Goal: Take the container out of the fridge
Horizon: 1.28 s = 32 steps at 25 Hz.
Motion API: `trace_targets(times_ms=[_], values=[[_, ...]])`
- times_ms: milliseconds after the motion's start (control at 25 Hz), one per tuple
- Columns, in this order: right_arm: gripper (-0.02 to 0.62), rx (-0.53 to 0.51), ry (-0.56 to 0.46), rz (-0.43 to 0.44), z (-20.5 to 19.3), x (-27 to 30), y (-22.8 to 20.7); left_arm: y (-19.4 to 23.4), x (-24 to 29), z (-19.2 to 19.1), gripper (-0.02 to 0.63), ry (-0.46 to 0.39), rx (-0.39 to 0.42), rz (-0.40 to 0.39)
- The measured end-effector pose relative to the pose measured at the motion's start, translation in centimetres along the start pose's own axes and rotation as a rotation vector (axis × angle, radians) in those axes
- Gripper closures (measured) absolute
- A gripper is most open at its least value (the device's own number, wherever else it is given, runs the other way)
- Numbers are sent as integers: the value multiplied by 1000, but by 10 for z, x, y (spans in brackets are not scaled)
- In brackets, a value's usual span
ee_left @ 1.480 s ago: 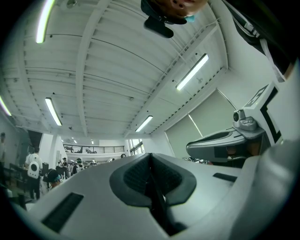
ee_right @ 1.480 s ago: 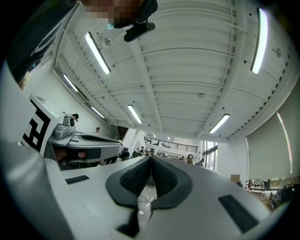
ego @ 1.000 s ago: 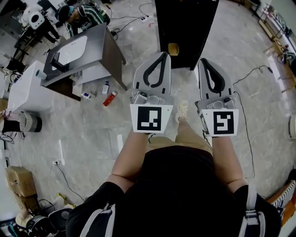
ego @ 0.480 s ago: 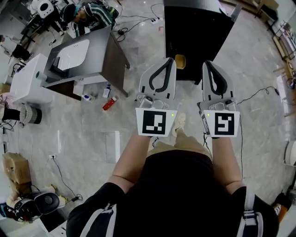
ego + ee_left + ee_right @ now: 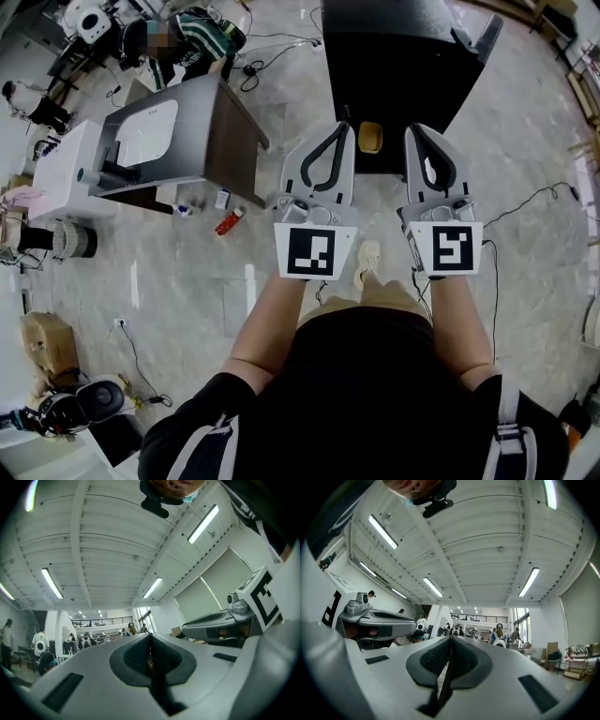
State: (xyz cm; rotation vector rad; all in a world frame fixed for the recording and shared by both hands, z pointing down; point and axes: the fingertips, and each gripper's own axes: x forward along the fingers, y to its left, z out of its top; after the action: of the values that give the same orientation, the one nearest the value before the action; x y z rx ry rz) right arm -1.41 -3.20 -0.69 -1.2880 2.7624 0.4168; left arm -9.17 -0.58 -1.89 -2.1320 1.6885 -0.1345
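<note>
We cannot pick out the container for certain. The only candidate is a small yellow thing (image 5: 370,137) at the near face of the black fridge (image 5: 394,56), and it is too small for us to tell which way it points or where its long axis runs. In the head view it shows between the tips of the two grippers.

The left gripper (image 5: 341,125) and the right gripper (image 5: 413,127) are held side by side in front of the fridge, level with each other and apart from it. Each has its jaws pressed together with nothing between them, and each gripper's own view confirms this.

The fridge stands on a pale marbled tile floor (image 5: 187,272). To its left is a gray desk (image 5: 234,122), and a white machine (image 5: 61,173) stands further left. On the floor by the desk lie a red bottle (image 5: 230,222) and a small white bottle (image 5: 223,199). Behind the desk, left of the fridge, is a person in a striped shirt (image 5: 202,28). A black cable (image 5: 492,272) trails over the tiles to the right.

Only the gripper views show what is overhead, a white ribbed ceiling (image 5: 93,536) with strip lights (image 5: 202,524). They also show a long hall with people in the distance. Neither of them shows the fridge.
</note>
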Motion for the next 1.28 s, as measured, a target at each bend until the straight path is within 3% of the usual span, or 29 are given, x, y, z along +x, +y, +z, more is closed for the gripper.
trace_targets(times_ms=[560, 1280], values=[[558, 37, 50, -16, -61, 81, -86, 5, 115, -57, 584, 49, -1, -30], [558, 102, 107, -29, -129, 119, -147, -21, 187, -104, 584, 134, 17, -99]])
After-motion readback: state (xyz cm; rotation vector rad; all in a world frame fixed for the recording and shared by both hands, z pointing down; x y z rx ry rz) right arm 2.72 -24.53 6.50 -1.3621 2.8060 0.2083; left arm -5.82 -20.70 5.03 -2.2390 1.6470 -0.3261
